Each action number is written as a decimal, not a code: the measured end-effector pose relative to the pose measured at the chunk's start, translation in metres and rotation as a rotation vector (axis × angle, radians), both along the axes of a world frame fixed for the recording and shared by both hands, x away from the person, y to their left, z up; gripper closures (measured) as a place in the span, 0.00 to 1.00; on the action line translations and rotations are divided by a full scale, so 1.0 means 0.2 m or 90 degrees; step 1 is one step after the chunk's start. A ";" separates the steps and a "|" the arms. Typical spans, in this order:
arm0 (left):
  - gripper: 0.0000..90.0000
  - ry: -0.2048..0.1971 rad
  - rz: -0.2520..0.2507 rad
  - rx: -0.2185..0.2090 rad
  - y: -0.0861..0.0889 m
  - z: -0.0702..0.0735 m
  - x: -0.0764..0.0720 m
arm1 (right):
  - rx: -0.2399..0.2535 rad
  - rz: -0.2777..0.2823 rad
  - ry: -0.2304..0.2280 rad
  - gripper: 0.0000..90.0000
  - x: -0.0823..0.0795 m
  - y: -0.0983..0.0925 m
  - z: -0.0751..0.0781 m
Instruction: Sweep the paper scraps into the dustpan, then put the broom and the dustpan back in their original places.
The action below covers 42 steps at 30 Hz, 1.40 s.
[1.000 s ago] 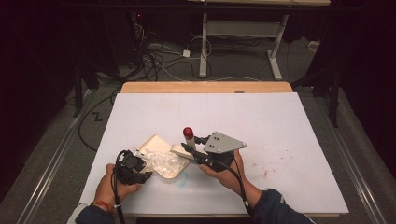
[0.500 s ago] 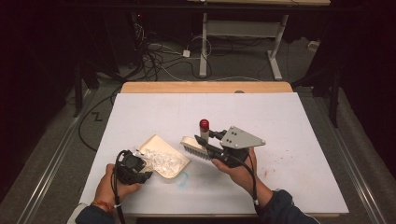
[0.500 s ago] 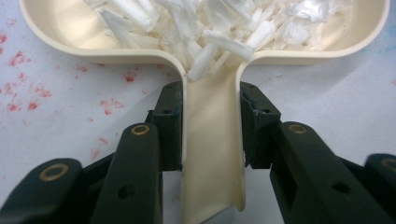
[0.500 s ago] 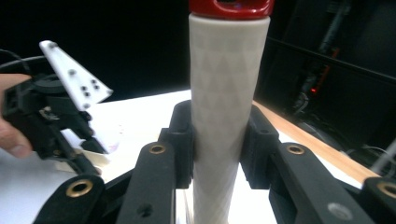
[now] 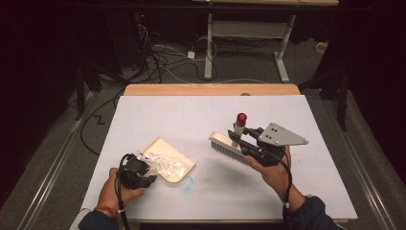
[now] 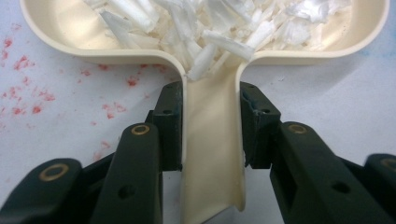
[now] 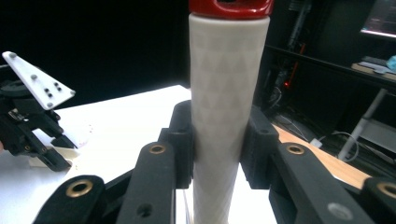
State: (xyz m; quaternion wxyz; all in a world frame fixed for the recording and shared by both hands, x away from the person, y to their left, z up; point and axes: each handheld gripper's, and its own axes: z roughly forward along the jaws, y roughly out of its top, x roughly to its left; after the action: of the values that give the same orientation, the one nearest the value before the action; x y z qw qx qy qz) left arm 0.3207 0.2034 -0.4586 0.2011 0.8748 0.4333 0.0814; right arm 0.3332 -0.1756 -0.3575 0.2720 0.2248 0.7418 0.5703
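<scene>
Both tongs clamped: left tongs (image 6: 211,121) on dustpan (image 6: 212,154) handle, right tongs (image 7: 219,140) on brush (image 7: 229,93) handle, bristles cut off.

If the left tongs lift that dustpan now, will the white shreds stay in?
Probably not all of them. The shreds look light and loose, heaped in the shallow dustpan, so a tilt likely spills some. The dustpan itself looks stiff; the left tongs clamp its handle firmly.

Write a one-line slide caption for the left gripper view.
Left gripper, jaws shut on the handle of a cream dustpan holding white shreds, over a white table flecked with red.
</scene>
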 end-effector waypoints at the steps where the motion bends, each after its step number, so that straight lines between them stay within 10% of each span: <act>1: 0.70 0.000 0.001 0.000 0.00 0.00 0.00 | -0.001 -0.003 0.001 0.78 0.00 -0.02 0.00; 30: 0.70 -0.042 0.086 -0.036 0.06 0.02 0.04 | -0.030 0.060 0.151 0.78 -0.10 -0.62 -0.01; 33: 0.70 -0.045 0.111 -0.042 0.08 0.01 0.05 | -0.065 0.084 0.181 0.78 -0.07 -0.66 -0.02; 42: 0.70 -0.057 0.190 -0.062 0.13 -0.01 0.08 | -0.042 0.069 0.236 0.77 0.12 -0.70 -0.05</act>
State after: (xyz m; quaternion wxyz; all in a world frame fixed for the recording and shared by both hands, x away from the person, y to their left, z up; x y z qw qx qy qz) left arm 0.3358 0.2302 -0.4599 0.2475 0.7856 0.5524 0.1279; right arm 0.3570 -0.3165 -0.3684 0.1063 0.2767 0.8084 0.5085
